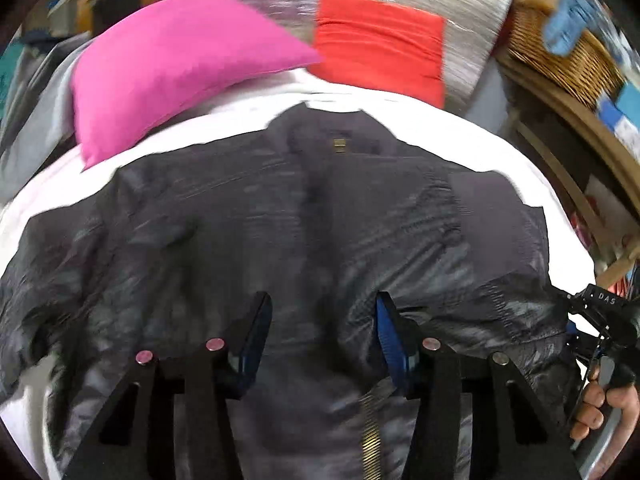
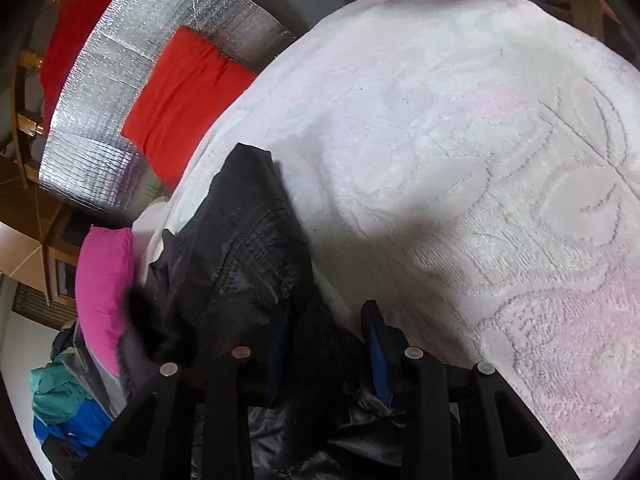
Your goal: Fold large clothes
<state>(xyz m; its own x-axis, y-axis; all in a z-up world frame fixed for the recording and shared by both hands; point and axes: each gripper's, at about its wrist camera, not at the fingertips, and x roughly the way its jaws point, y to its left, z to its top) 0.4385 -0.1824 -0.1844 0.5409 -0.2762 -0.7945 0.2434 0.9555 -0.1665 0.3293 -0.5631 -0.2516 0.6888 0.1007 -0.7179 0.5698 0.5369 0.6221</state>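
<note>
A large dark grey jacket [image 1: 304, 216] lies spread flat on a white bedspread [image 1: 460, 136], collar at the far side, brass zipper [image 1: 370, 436] near me. My left gripper [image 1: 322, 332] is open and hovers over the jacket's lower middle, holding nothing. The right gripper shows at the left wrist view's right edge [image 1: 600, 320] in a hand. In the right wrist view the right gripper [image 2: 324, 340] has jacket fabric [image 2: 248, 240] bunched between its fingers at the jacket's edge; the left finger is partly hidden by cloth.
A pink pillow [image 1: 172, 68] and a red pillow [image 1: 380, 40] lie at the bed's head against a silver foil panel [image 1: 472, 12]. A wicker basket [image 1: 560, 48] sits on a wooden shelf at the right. A pile of clothes [image 2: 68, 404] lies beside the bed.
</note>
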